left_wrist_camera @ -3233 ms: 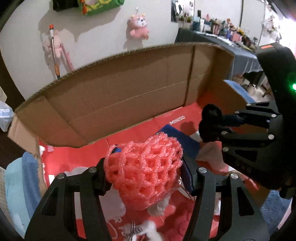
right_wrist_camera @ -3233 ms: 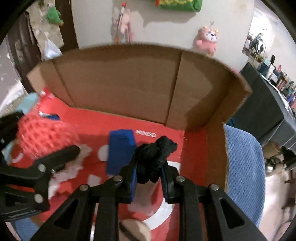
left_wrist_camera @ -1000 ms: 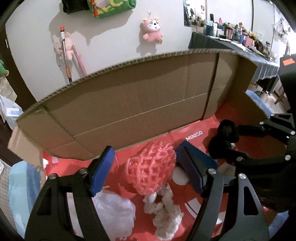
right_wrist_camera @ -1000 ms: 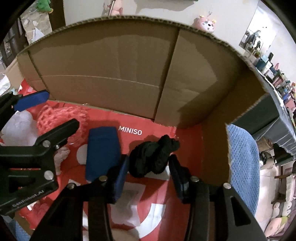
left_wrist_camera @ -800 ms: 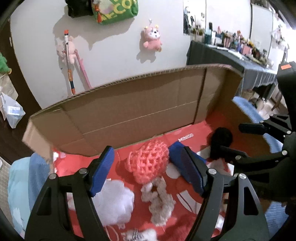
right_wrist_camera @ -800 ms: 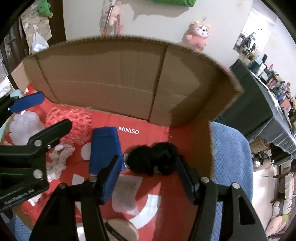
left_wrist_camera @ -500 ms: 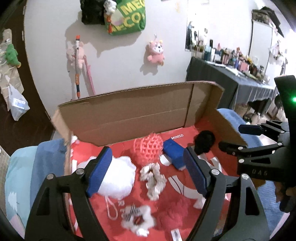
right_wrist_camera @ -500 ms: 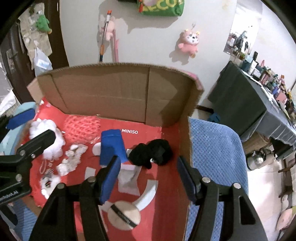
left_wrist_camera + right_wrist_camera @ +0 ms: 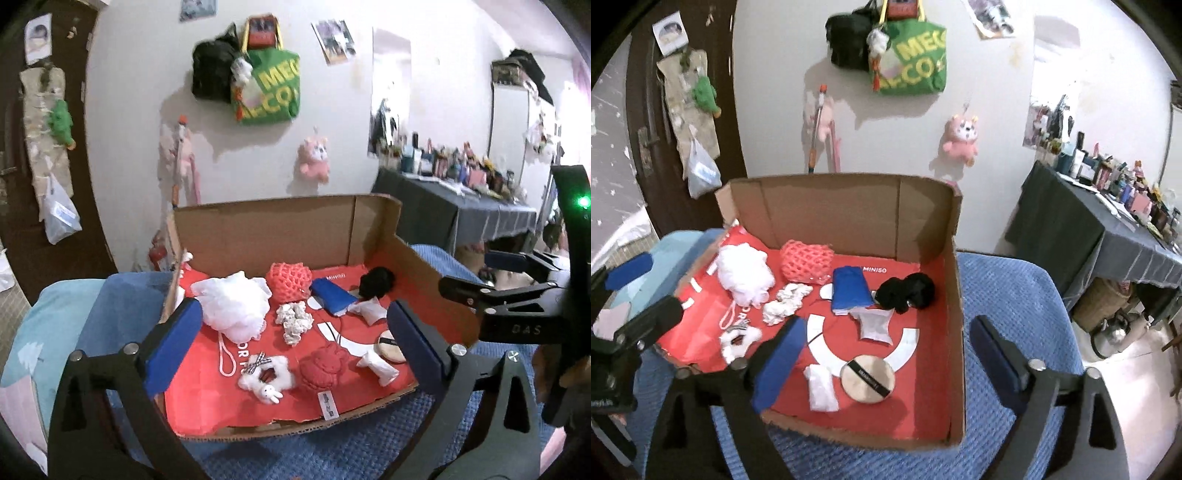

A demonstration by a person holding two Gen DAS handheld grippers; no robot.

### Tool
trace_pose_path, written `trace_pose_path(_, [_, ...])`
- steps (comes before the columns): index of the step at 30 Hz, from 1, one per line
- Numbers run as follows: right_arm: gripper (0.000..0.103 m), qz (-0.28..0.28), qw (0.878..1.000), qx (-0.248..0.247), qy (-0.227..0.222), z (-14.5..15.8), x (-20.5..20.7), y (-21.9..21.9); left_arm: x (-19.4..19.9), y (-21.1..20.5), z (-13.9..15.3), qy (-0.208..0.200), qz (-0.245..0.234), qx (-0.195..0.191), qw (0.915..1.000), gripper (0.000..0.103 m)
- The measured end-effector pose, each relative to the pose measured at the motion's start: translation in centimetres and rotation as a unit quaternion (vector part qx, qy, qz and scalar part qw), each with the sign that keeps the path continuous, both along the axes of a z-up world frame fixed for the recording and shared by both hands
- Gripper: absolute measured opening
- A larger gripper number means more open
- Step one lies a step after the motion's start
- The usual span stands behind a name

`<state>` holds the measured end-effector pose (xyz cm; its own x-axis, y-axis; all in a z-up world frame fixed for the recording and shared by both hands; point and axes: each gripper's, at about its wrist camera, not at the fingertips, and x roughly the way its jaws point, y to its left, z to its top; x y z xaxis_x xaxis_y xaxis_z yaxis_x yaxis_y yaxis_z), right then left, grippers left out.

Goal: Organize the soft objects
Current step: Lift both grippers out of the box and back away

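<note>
The cardboard box with a red lining holds several soft items. A coral foam net lies near its back wall, and a black fuzzy bundle lies at the back right beside a blue cloth. A white puff and a white scrunchie lie further left. My left gripper hovers in front of the box, jaws opening, nothing between them. My right gripper is above the box's near right side, jaws likewise opening and empty.
The box rests on a blue knit blanket. A round powder puff and a red knit piece lie near the box's front. A dark-draped table crowded with bottles stands to the right. Bags and plush toys hang on the wall.
Both grippers have let go, the left of the foam net and the right of the black bundle. They pulled back and up from the box, and their jaws spread wider.
</note>
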<state>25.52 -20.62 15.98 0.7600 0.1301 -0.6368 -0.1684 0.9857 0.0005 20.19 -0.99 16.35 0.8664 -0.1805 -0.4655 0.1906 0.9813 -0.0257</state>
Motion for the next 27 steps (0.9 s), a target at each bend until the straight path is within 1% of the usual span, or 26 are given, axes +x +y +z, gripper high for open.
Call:
trace_pose_path(2, [0.098,-0.002,1.0,0.003,-0.019,0.0,-1.1,-0.2,-0.7,0.1,-0.5,-0.01,0.009,0.0,0.9999,0.103])
trace_pose_path(4, [0.1,-0.009,0.999,0.001,-0.037,-0.3,-2.0,-0.3,-1.2,-0.1,-1.2,-0.025,0.029,0.015,0.9991,0.103])
trace_pose_path(6, [0.103,-0.013,0.999,0.0,-0.05,-0.8,-2.5,-0.3,-1.3,-0.2,-1.8,-0.034,0.036,0.025,0.9985,0.103])
trace_pose_path(8, [0.103,-0.011,0.998,0.003,-0.055,-1.4,-2.7,-0.4,-1.0,0.0,-2.6,-0.037,0.048,0.017,0.998,0.103])
trace_pose_path(10, [0.103,-0.005,0.998,0.007,-0.056,-2.2,-2.5,-0.3,0.0,0.4,-3.8,-0.023,0.055,0.0,0.9982,0.103])
trace_pose_path(12, [0.103,-0.005,0.998,0.001,-0.058,-3.2,-2.0,-0.2,0.8,0.5,-4.7,-0.016,0.058,-0.004,0.9982,0.103])
trace_pose_path(15, [0.103,-0.005,0.998,0.001,-0.062,-4.6,-1.2,0.0,2.0,0.1,-6.3,-0.013,0.059,0.011,0.9981,0.103])
trace_pose_path(18, [0.103,-0.007,0.999,0.003,-0.053,-5.9,-0.1,0.2,2.8,-0.2,-7.4,-0.009,0.053,0.02,0.9984,0.103])
trace_pose_path(25, [0.103,-0.012,0.999,0.001,-0.04,-7.9,1.2,0.6,3.6,0.1,-9.1,0.017,0.051,0.017,0.9984,0.103])
trace_pose_path(27, [0.103,-0.012,0.999,-0.001,-0.037,-8.2,1.3,0.8,3.6,0.2,-9.3,0.018,0.054,0.017,0.9982,0.103])
